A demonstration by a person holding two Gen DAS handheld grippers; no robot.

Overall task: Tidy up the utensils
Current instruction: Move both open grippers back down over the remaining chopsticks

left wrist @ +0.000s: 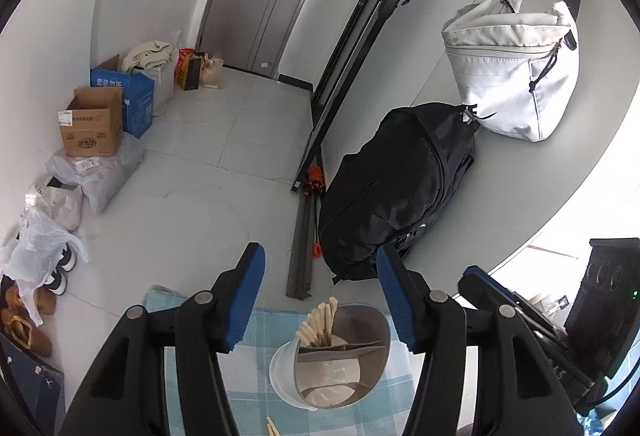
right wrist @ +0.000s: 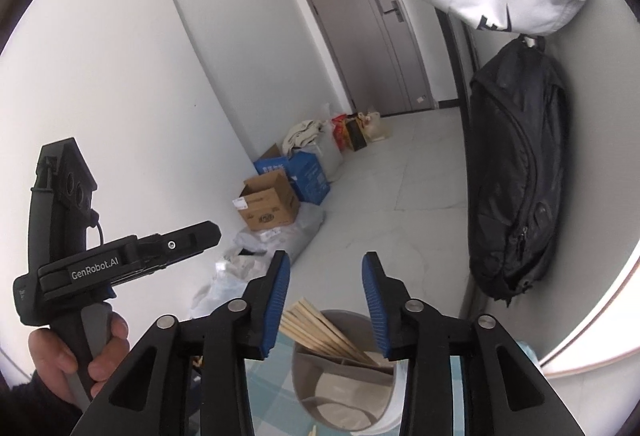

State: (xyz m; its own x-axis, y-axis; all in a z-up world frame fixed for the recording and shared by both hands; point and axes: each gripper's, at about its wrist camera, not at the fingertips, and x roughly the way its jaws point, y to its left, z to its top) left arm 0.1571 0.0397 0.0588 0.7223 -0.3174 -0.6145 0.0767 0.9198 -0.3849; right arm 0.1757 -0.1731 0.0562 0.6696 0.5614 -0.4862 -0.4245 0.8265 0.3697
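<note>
A grey utensil holder (left wrist: 352, 352) with inner dividers stands on a blue checked cloth (left wrist: 256, 368), inside a white outer cup. A bundle of wooden chopsticks (left wrist: 318, 320) leans in its far compartment. My left gripper (left wrist: 320, 296) hovers above the holder, open, with nothing between its blue pads. In the right wrist view the same holder (right wrist: 340, 376) and chopsticks (right wrist: 320, 332) sit just below my right gripper (right wrist: 326, 300), also open and empty. Two loose chopstick tips (left wrist: 272, 426) lie on the cloth near the bottom edge.
A hand (right wrist: 68, 360) holds the left gripper's handle at the left of the right wrist view. A black backpack (left wrist: 396, 188) and a white bag (left wrist: 516, 64) hang on the wall at right. Cardboard boxes (left wrist: 94, 124), plastic bags and shoes (left wrist: 24, 316) line the floor at left.
</note>
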